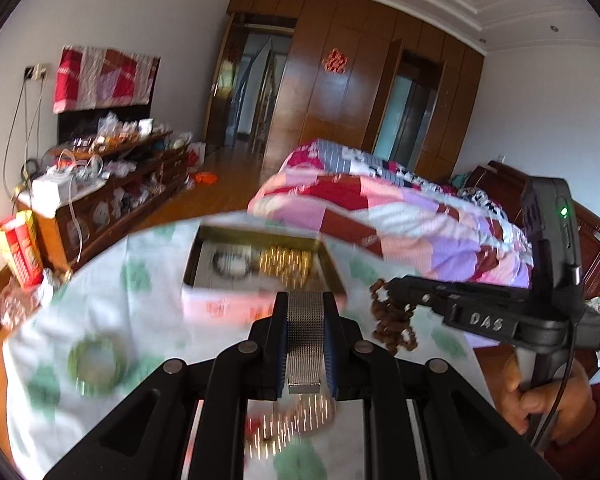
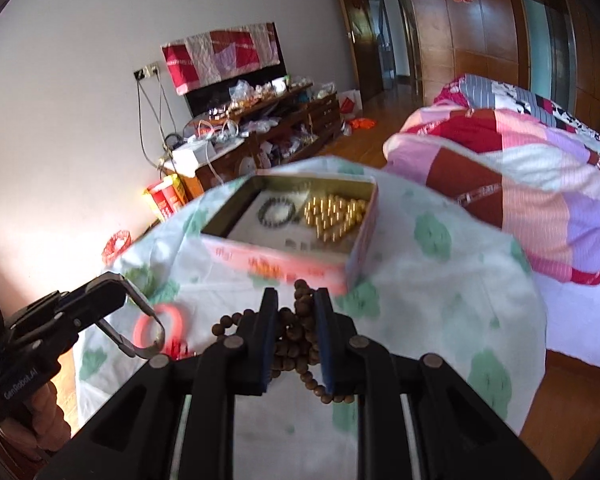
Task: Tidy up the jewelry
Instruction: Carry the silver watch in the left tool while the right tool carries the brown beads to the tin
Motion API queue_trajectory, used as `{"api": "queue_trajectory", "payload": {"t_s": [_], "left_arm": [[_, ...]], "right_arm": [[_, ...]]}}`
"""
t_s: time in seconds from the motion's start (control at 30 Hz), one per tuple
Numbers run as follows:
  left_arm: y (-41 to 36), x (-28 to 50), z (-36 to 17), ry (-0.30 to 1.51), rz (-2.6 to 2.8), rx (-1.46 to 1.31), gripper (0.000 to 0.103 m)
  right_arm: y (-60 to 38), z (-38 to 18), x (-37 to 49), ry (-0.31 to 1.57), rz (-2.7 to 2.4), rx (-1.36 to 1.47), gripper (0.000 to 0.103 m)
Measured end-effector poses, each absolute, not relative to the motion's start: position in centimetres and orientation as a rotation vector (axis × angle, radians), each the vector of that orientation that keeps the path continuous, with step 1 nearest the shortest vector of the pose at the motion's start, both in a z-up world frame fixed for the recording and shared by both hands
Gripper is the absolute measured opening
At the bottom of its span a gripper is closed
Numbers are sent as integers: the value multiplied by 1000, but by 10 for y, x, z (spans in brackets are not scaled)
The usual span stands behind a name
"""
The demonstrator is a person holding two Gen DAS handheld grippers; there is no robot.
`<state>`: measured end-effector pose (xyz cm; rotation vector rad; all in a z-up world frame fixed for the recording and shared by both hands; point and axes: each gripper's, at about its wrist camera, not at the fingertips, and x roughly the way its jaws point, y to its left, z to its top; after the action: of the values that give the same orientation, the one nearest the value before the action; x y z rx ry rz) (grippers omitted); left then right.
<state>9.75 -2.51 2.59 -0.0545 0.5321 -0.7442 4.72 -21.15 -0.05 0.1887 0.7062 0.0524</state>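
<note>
Mesh band (image 1: 305,332) clamped in left tool (image 1: 305,300), brown beads (image 2: 296,332) in right tool (image 2: 296,300), near tin (image 2: 288,216).

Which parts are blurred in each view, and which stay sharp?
Left wrist view: the open tin box and green bangle smear; the silver mesh watch band stays sharp. Right wrist view: the box front blurs; brown wooden beads stay clear.
</note>
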Motion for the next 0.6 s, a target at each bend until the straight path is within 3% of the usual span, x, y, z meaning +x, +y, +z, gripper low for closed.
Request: {"api": "queue_trajectory", "payload": {"t_s": [0.3, 0.6], "left_arm": [[-70, 191, 26, 460, -719, -54, 15], [-88, 234, -42, 647, -651, 19, 15]], "right_arm": [[-235, -1, 131, 636, -24, 277, 21], [-232, -46, 176, 706, -31, 252, 21]]}}
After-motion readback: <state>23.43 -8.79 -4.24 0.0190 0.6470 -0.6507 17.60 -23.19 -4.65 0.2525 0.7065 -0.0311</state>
